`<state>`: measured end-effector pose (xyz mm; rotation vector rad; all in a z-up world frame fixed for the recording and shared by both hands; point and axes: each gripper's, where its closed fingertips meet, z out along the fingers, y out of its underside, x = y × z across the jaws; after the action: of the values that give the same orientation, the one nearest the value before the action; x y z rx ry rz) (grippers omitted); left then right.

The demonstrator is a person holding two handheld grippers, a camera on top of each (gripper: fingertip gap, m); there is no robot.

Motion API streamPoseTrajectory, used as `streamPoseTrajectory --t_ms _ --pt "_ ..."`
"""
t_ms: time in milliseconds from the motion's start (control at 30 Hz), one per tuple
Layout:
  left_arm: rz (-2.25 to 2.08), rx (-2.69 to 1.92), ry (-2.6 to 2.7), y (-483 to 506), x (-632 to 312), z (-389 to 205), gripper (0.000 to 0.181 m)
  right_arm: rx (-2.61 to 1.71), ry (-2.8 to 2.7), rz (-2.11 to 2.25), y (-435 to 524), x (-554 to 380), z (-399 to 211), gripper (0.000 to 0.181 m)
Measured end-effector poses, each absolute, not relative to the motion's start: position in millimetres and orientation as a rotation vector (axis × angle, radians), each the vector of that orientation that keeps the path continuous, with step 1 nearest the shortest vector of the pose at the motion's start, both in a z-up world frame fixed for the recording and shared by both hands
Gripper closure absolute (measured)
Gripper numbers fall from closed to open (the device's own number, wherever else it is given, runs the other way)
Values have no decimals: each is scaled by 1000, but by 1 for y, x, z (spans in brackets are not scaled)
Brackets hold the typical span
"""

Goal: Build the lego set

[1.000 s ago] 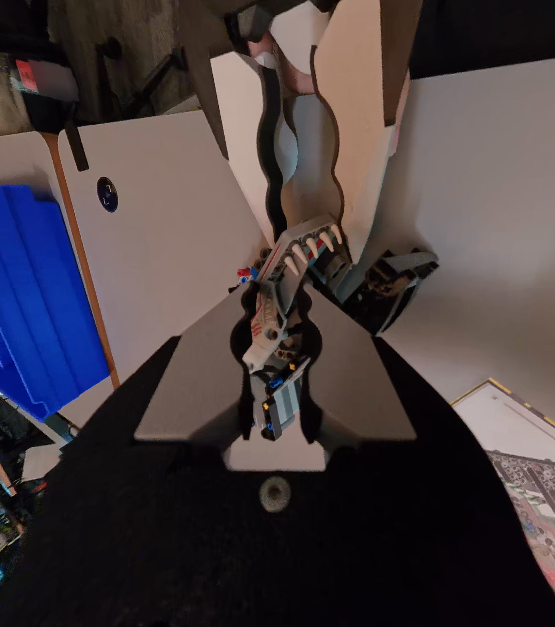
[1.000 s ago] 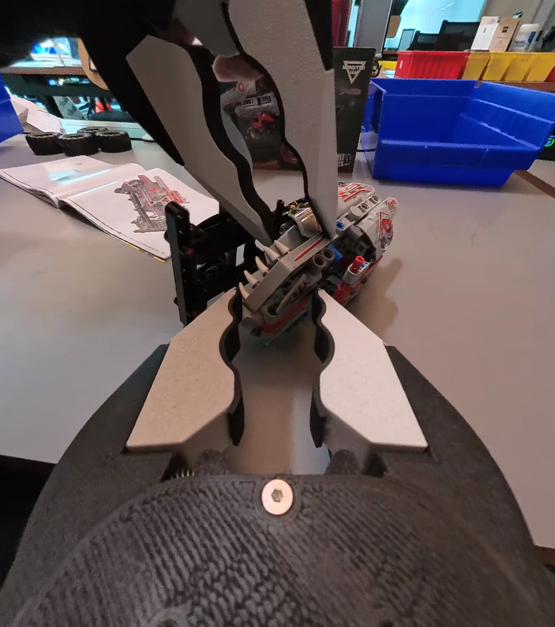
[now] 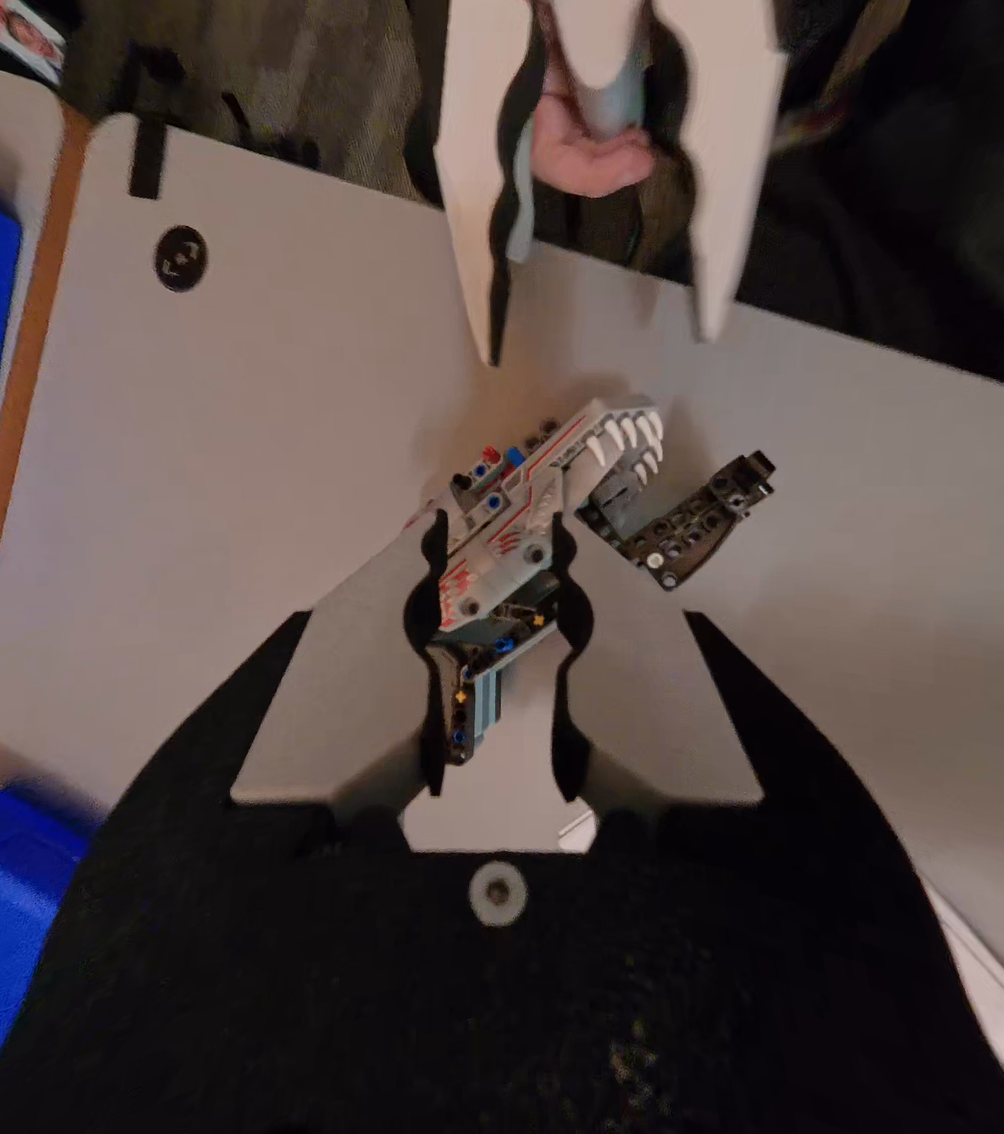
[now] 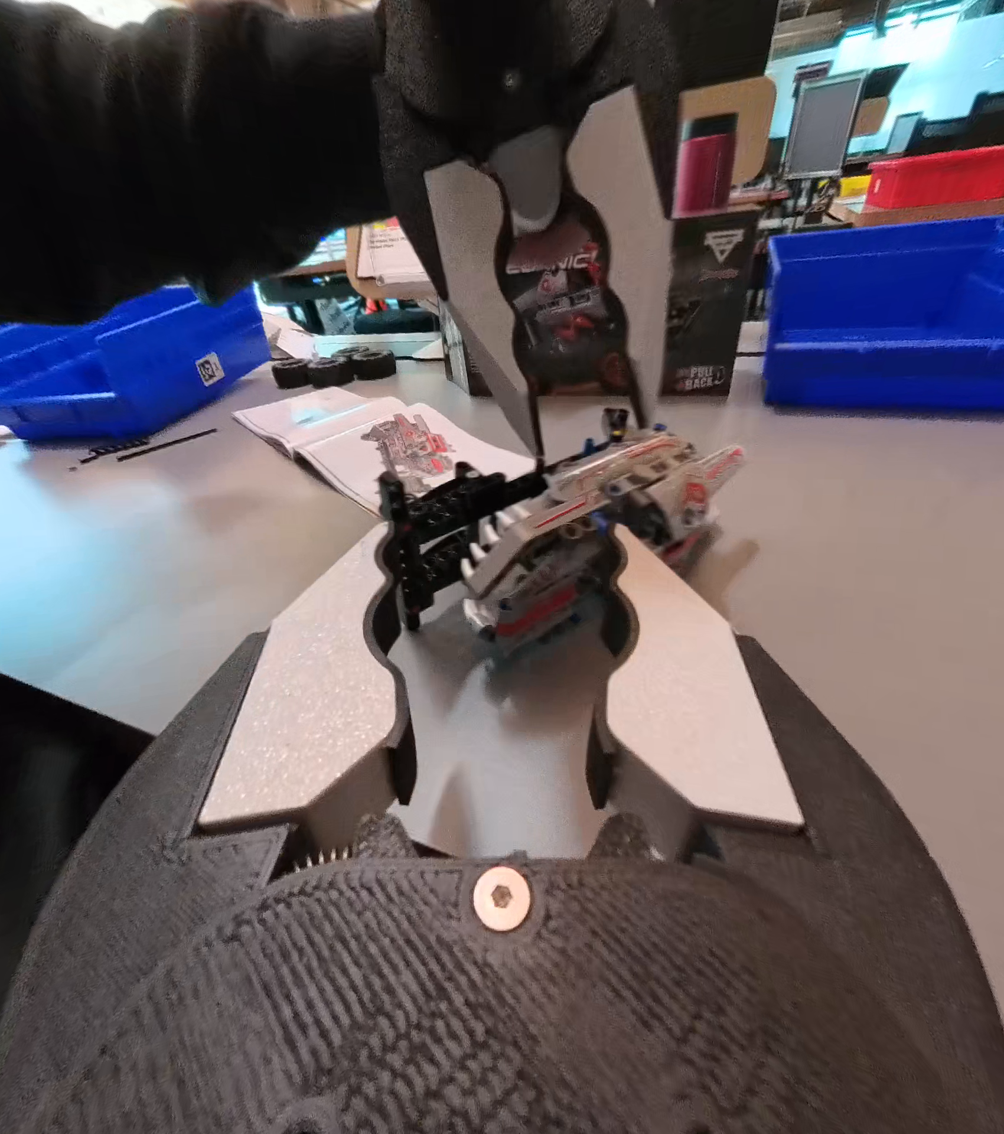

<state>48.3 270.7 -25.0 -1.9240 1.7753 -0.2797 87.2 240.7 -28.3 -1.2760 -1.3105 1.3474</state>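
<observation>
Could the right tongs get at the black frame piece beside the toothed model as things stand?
Probably yes. The right tongs are open, and the black frame piece sits just ahead of their left finger. The left tongs are over the toothed model, not the frame.

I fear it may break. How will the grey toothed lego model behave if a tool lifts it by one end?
The lego model looks rigid. Its black frame juts out sideways, so it may twist loose. The white teeth could probably snap off.
</observation>
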Motion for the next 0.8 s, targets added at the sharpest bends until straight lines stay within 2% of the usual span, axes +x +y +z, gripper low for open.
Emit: streamPoseTrajectory --t_ms 100,200,367,467,567,800 --pt "-253 -1921 1742 272 38 -23 153 -1344 -1347 1232 285 99 -32 132" --pt "-138 -1956 1702 272 23 -31 151 -1510 -1489 1138 311 88 -64 123" --pt "-85 -1934 1598 264 12 -38 158 -1600 -1679 1210 297 61 -85 125" --pt "7 -1907 1681 256 6 -52 162 -1591 -1720 1267 284 56 -86 140" --pt "60 -1847 1722 251 12 -62 159 -1574 -1723 1259 283 49 -86 145" --pt "203 -1800 1593 250 6 -63 165 -1497 -1836 1014 285 45 -92 156"
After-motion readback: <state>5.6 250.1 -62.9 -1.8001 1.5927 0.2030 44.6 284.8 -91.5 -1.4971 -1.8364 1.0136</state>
